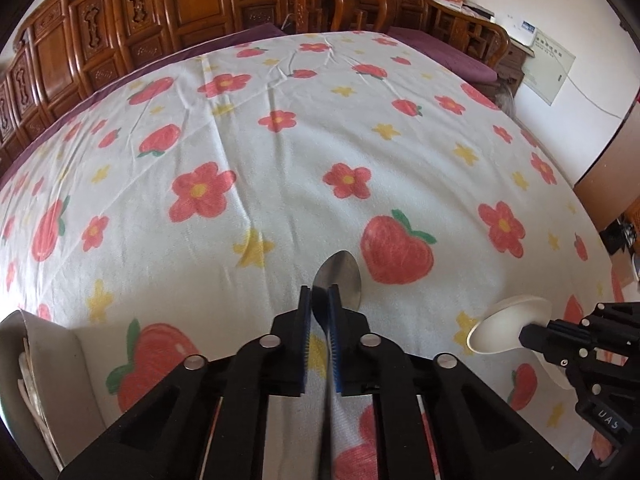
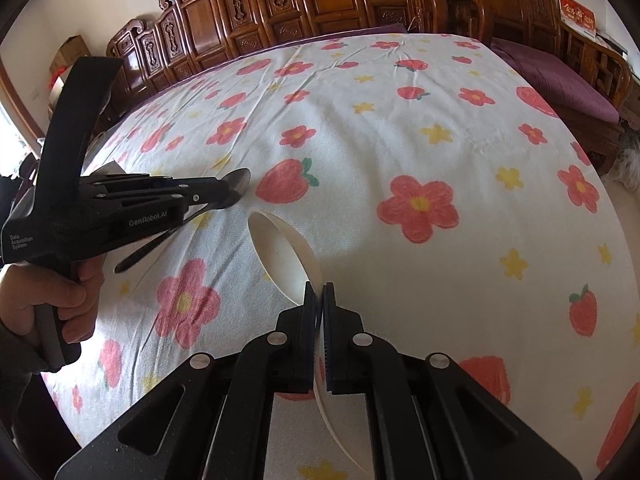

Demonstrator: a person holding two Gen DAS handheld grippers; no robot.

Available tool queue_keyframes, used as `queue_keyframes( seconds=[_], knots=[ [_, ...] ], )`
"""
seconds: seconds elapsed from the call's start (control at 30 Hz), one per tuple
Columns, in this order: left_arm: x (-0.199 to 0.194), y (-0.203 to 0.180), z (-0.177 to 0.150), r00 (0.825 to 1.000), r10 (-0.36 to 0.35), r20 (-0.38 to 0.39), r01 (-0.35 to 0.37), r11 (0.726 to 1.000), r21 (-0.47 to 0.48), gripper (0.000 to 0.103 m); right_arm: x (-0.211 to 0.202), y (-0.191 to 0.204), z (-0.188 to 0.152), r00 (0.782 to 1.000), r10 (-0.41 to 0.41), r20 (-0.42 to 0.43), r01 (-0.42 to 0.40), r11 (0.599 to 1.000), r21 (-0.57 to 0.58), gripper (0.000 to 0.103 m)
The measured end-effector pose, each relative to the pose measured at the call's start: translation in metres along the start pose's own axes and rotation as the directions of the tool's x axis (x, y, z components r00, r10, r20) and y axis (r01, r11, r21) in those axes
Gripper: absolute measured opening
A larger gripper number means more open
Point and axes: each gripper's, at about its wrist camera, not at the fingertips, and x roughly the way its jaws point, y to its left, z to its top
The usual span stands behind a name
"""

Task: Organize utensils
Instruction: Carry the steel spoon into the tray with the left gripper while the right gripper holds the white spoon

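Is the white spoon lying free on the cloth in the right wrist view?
No, the right gripper is shut on the white spoon, with its bowl sticking out past the fingertips above the flowered cloth.

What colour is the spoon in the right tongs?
White spoon, clearest in the right wrist view.

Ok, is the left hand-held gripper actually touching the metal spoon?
Touching. The left wrist view shows the left hand-held gripper with its pads clamped on the shiny metal spoon, no gap visible.
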Motion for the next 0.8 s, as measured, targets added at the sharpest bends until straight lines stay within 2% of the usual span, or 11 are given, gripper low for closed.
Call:
queue_keyframes(
  seconds=[0.13,0.37,0.6,0.8],
  knots=[
    [-0.011,-0.004,0.000,1.000,-0.002,0.023,0.002,1.000,-0.004,0.000,-0.001,0.003,-0.002,1.000,-0.011,-0.005,0.011,1.000,-0.004,0.004],
    [-0.036,-0.010,-0.010,0.998,0.011,0.055,-0.011,1.000,0.011,0.000,-0.010,0.014,-0.002,1.000,-0.020,0.004,0.020,1.000,-0.013,0.004],
    [-0.078,0.005,-0.017,0.994,0.043,0.104,-0.044,0.999,0.000,0.000,-0.030,0.042,0.007,0.999,-0.003,0.040,0.004,1.000,-0.028,0.004],
    [-0.119,0.031,-0.024,0.985,0.085,0.150,-0.082,0.996,-0.021,0.000,-0.044,0.081,0.019,0.998,0.018,0.067,-0.014,0.998,-0.067,0.004]
  ],
)
